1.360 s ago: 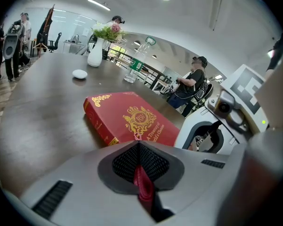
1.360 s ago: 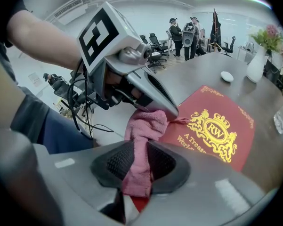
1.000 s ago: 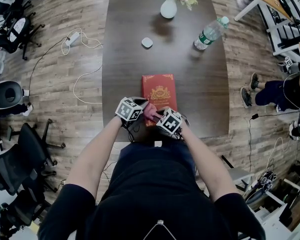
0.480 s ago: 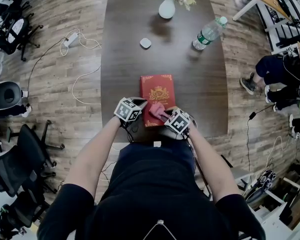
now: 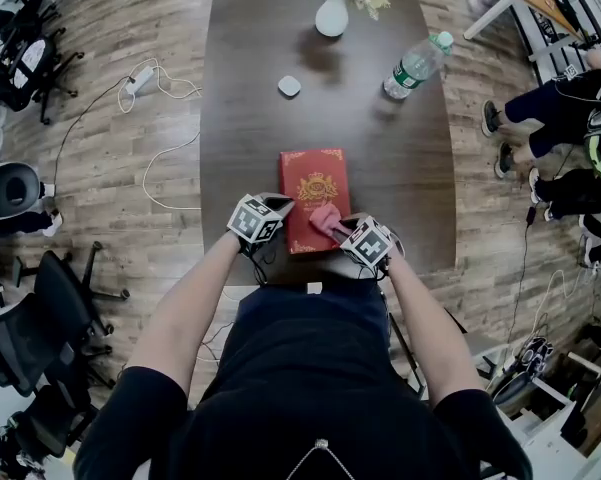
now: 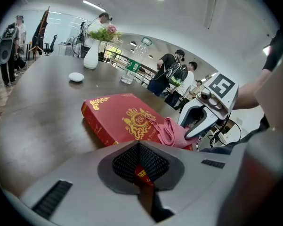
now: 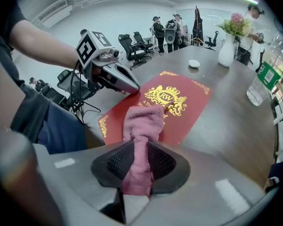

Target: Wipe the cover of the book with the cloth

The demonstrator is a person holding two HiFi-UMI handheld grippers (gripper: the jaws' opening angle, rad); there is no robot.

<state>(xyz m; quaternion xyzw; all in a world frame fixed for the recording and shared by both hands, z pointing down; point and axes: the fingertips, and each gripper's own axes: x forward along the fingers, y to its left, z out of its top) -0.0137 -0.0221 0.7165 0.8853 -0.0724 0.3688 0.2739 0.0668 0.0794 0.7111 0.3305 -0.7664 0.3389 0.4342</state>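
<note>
A red book [image 5: 315, 190] with gold print lies flat on the dark table [image 5: 400, 188], near its front edge. My left gripper [image 5: 280, 211] is at the book's near left corner; in the left gripper view its jaws are shut on the book's red-and-gold edge [image 6: 140, 172]. My right gripper [image 5: 346, 230] is shut on a pink cloth [image 5: 327, 219]. The cloth [image 7: 143, 121] hangs out of the jaws and its free end rests on the near part of the cover [image 7: 179, 98]. Both grippers sit close together over the book's near end.
Further back on the table stand a white vase with flowers [image 5: 332, 13], a plastic water bottle [image 5: 412, 65] and a small white puck [image 5: 289, 86]. Office chairs [image 5: 40, 318] and cables [image 5: 165, 148] are on the floor at left. Seated people's legs [image 5: 550, 108] are at right.
My right gripper has slid to the right along the book's near end with the cloth. The left gripper has stayed at the near left corner. The people at right have shifted.
</note>
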